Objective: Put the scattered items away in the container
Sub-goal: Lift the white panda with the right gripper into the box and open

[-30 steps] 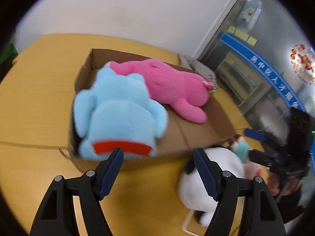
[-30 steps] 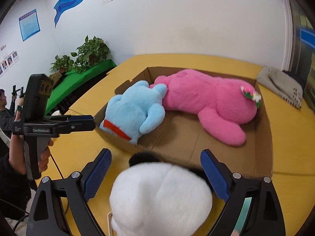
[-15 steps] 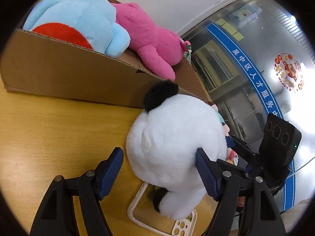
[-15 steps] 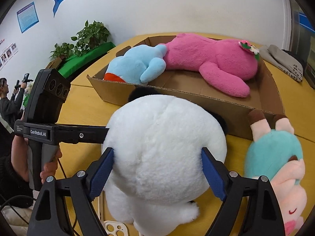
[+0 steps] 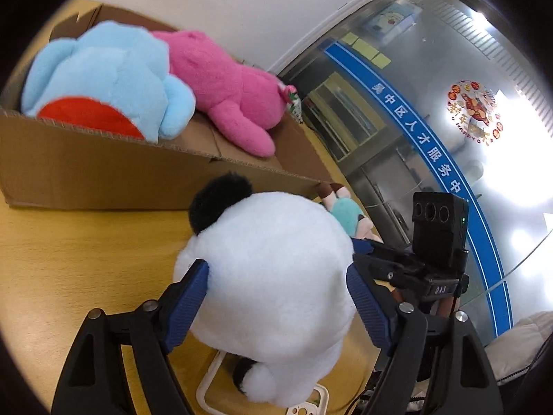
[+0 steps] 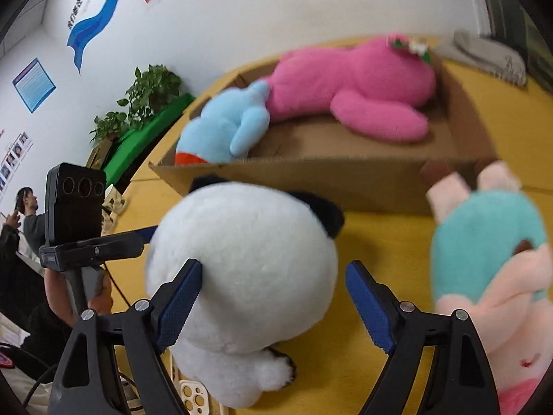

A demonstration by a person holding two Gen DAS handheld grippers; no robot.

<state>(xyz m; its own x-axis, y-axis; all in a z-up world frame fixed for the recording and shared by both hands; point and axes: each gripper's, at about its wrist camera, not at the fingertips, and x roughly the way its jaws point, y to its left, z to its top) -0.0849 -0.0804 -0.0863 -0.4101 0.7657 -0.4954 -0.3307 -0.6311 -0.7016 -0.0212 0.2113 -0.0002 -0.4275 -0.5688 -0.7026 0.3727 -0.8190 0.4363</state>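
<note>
Now my left tongs (image 5: 276, 297) pinch the panda toy (image 5: 269, 276) on the counter (image 5: 69, 249) before the box (image 5: 86, 169) — right tongs (image 6: 273, 297) apart, one pad touching; I'd lift high — clearing the wall.

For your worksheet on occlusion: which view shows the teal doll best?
The right wrist view: the teal doll lies open beside the panda. In the left wrist view, only its head peeks from behind the panda.

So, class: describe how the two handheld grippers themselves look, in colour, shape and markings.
Both the left gripper and the right gripper have black angular frames with silver screws, and two fingers with ribbed blue pads. Each carries a black box with three round lenses.
</note>
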